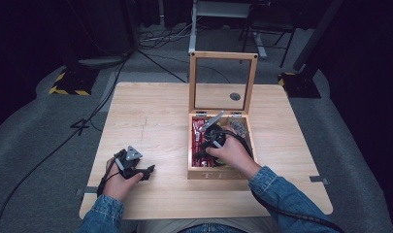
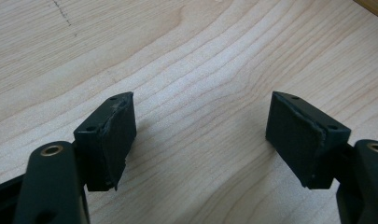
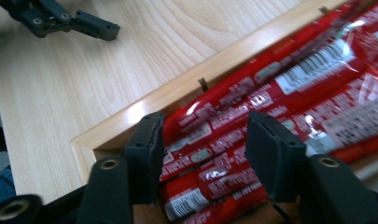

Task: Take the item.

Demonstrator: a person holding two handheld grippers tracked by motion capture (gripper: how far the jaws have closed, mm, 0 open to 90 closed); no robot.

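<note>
- The table (image 1: pixel 155 111) is pale wood with plain grain, a faint pencil-like line running across it left of the box (image 1: pixel 218 172).
- The box is light wood and stands on the table's right half; its glazed lid (image 1: pixel 223 82) is raised upright at the box's far side, and through the pane a round grommet (image 1: pixel 235 96) in the tabletop shows.
- Red sachets (image 3: pixel 289 107) with white print and barcodes lie packed in the box's left compartment; a grey heap fills the far right compartment, too small to identify.
- The right gripper (image 3: pixel 203 154) is inside the box, over the sachets. Its jaws stand apart with a sachet between them; whether the pads press on it I cannot tell from the right gripper view.
- The left gripper (image 2: pixel 200 135) rests low over bare table, well left of the box and near the table's front edge. Its jaws are spread wide with nothing but wood grain between them.
- Both forearms wear denim sleeves (image 1: pixel 276 187).
- The table stands on grey carpet (image 1: pixel 48 145); black cables (image 1: pixel 63 145) trail across it left of the box, and yellow-black striped bases (image 1: pixel 68 90) sit beyond the table's far corners.
- The room behind the box is dark, with metal stand legs (image 1: pixel 262 43).
</note>
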